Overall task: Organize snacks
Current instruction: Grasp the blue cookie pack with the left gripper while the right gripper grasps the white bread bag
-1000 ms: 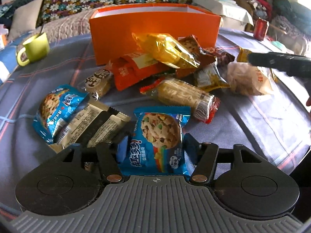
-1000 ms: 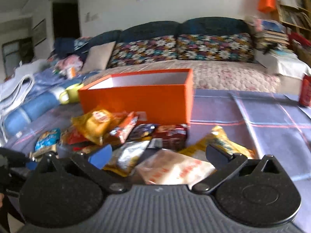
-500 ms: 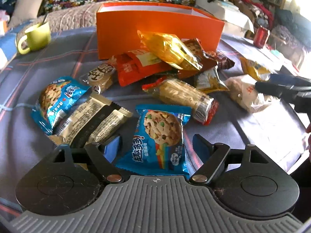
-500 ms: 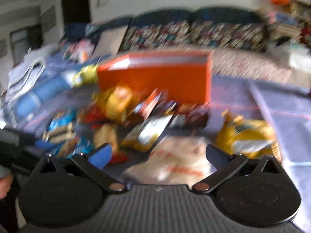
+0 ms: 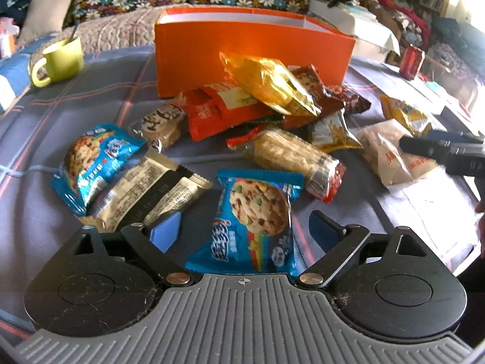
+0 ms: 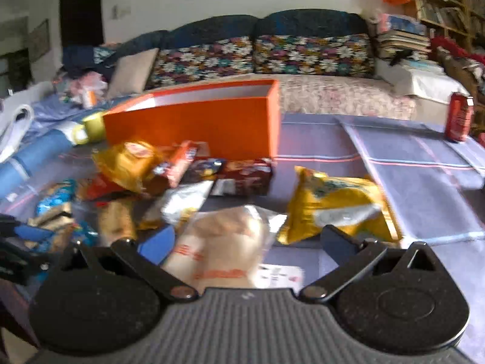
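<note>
Here, left wrist view: your left tongs (image 5: 245,227) stand wide apart, having just been opening, with the blue cookie packet (image 5: 254,224) lying flat on the counter (image 5: 106,91) between the pads, which do not press on it. The left blue pad (image 5: 165,230) sits just clear of the packet's edge and close against the beige-and-black wafer packets (image 5: 145,191). A second blue cookie packet (image 5: 91,160) lies further left. Beyond, a long cracker roll (image 5: 291,157) lies crosswise, and a heap of red, gold and brown packets leans on the front wall of the orange box (image 5: 194,54), with the gold bag (image 5: 266,85) on top. A green mug (image 5: 60,60) stands at far left. At the right edge, your right tongs (image 5: 439,148) reach over the pale bread bag (image 5: 391,154).

Right wrist view, somewhat blurred: your right tongs (image 6: 245,242) are spread wide, gripping nothing. The pale bread bag (image 6: 224,242) lies between the fingers, apart from both pads. A yellow chip bag (image 6: 336,203) lies just beyond the right finger (image 6: 339,242). The orange box (image 6: 194,124) stands open-topped behind the heap; a red can (image 6: 459,116) stands well apart at right. Your left tongs (image 6: 18,242) show at the left edge.
</note>
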Action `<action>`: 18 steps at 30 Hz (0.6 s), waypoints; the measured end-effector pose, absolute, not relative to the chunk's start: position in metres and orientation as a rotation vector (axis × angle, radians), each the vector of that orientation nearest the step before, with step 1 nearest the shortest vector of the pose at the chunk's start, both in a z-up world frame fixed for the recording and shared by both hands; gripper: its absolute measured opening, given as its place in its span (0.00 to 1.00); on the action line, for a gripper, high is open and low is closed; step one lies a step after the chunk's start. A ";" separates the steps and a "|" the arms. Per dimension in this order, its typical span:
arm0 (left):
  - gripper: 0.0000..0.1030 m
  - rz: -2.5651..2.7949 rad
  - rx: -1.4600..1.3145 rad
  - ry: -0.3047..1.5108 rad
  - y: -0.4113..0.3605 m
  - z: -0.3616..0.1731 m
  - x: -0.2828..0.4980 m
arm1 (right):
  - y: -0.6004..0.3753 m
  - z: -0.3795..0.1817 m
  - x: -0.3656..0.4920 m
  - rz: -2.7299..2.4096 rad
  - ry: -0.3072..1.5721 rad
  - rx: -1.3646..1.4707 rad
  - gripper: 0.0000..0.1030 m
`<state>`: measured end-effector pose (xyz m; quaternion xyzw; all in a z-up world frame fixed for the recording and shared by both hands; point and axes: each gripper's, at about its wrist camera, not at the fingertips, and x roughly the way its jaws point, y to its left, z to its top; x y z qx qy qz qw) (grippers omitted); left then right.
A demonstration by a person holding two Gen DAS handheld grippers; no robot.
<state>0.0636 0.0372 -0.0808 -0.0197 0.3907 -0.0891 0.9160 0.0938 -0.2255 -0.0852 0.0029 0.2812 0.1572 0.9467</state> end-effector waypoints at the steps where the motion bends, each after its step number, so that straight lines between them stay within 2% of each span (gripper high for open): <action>1: 0.63 -0.183 -0.040 0.803 0.037 -0.080 0.065 | -0.220 -0.088 0.096 0.331 0.594 -0.008 1.00; 7: 0.63 -0.166 0.024 0.809 0.030 -0.088 0.071 | -0.199 -0.100 0.110 0.374 0.678 -0.022 1.00; 9: 0.59 -0.156 0.049 0.797 0.027 -0.091 0.069 | -0.196 -0.103 0.114 0.367 0.688 -0.034 1.00; 10: 0.53 -0.156 0.061 0.790 0.025 -0.092 0.069 | -0.195 -0.104 0.115 0.365 0.697 -0.031 0.99; 11: 0.40 -0.170 0.063 0.782 0.024 -0.092 0.068 | -0.195 -0.106 0.117 0.365 0.701 -0.032 0.99; 12: 0.31 -0.185 0.066 0.775 0.023 -0.090 0.068 | -0.195 -0.106 0.114 0.366 0.697 -0.046 0.99; 13: 0.14 -0.197 0.074 0.771 0.022 -0.089 0.067 | -0.194 -0.106 0.113 0.367 0.696 -0.062 0.98; 14: 0.10 -0.211 0.077 0.773 0.021 -0.088 0.066 | -0.195 -0.106 0.110 0.368 0.696 -0.076 0.94; 17: 0.10 -0.229 0.089 0.784 0.025 -0.087 0.055 | -0.203 -0.105 0.097 0.362 0.685 -0.094 0.80; 18: 0.10 -0.231 0.096 0.784 0.027 -0.086 0.050 | -0.207 -0.104 0.093 0.360 0.684 -0.079 0.79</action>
